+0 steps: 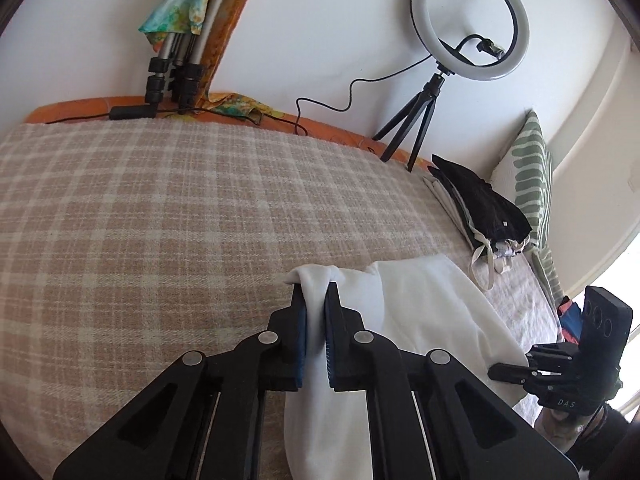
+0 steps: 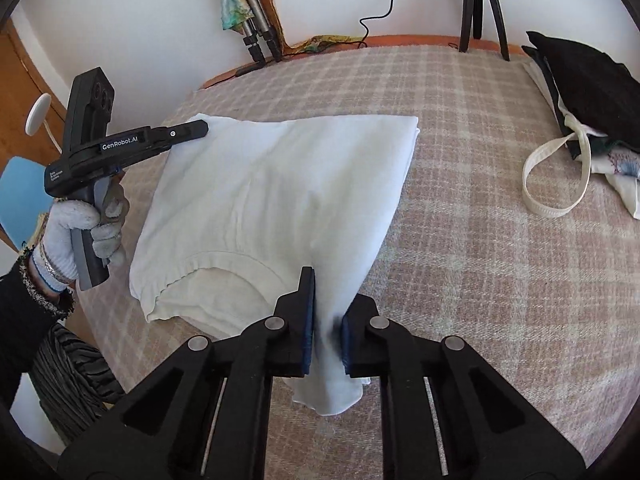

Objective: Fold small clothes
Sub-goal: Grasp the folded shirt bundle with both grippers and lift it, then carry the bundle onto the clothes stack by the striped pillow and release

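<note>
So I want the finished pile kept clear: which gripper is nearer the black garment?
Right. The right gripper grips the white shirt nearer the black garment; the left gripper holds the far corner.

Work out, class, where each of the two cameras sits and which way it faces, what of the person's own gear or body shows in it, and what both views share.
Left wrist: rides the left gripper, facing across the plaid blanket toward the ring light; the right gripper shows at right.
Right wrist: rides the right gripper, facing the wall; the left gripper and gloved hand show at left.
Shared: the white T-shirt, pinched by both grippers, and the black clothes pile.
</note>
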